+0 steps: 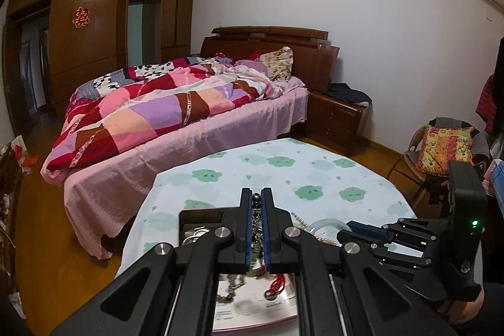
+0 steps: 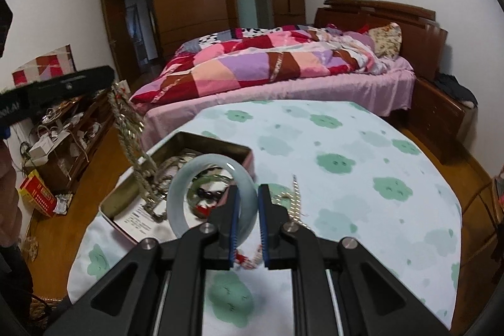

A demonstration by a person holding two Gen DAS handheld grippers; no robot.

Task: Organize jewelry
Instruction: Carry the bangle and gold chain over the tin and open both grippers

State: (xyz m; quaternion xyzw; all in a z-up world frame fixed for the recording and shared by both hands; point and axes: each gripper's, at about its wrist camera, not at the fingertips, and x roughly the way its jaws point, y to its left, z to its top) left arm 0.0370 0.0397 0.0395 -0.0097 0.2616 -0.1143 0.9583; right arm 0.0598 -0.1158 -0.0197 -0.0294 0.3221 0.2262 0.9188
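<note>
Now right tool [image 2: 247, 210] pinching bangle [image 2: 186, 178] (pale green), left tool [image 1: 256, 210] clamping chain [image 1: 255, 229]

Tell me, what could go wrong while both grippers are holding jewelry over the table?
1. The right gripper pinches the pale green bangle by its rim only; it might slip and hit the tin box.
2. The left gripper grips a chain hanging into the box's pile; lifting may drag other pieces out.
3. A small silvery chain lies loose on the tablecloth by the right gripper and could get swept off.
</note>
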